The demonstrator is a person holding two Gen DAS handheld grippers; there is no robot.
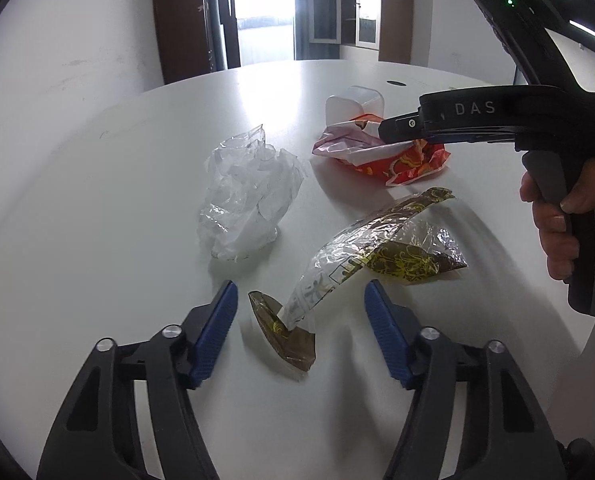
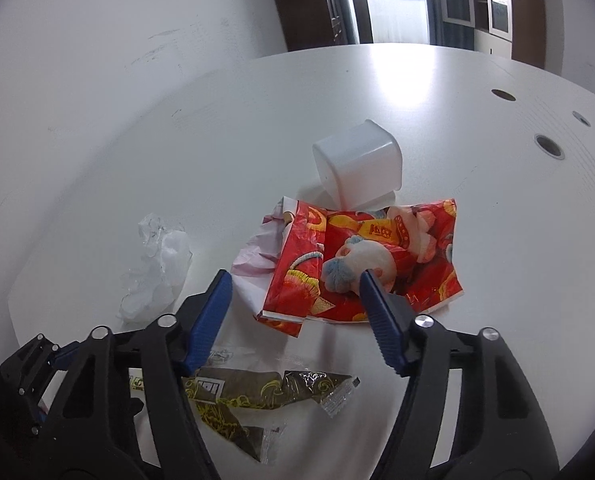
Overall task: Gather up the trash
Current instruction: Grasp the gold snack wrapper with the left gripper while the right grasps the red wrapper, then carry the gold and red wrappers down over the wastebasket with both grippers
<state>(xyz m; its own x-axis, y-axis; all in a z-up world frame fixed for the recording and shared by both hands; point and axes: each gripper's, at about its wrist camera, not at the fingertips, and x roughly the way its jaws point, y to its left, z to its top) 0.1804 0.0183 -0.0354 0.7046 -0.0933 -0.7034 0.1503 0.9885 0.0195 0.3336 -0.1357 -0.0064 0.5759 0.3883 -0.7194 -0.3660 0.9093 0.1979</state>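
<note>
My left gripper [image 1: 300, 294] is open, its blue pads either side of the near end of a brown and silver foil wrapper [image 1: 371, 248] on the white table. My right gripper [image 2: 295, 280] is open, low over a red printed wrapper [image 2: 361, 256]; from the left wrist view it [image 1: 397, 136] hangs above that red wrapper [image 1: 409, 164]. Crumpled clear plastic [image 1: 249, 196] lies left of both wrappers, also in the right wrist view [image 2: 157, 272]. The brown wrapper [image 2: 257, 396] lies under my right gripper's near side.
A white plastic cup [image 2: 357, 168] lies tipped on its side just behind the red wrapper, also in the left wrist view [image 1: 355, 106]. The white table [image 1: 97, 200] has round cable holes [image 2: 549, 146] at the far right. A wall and doorway stand beyond.
</note>
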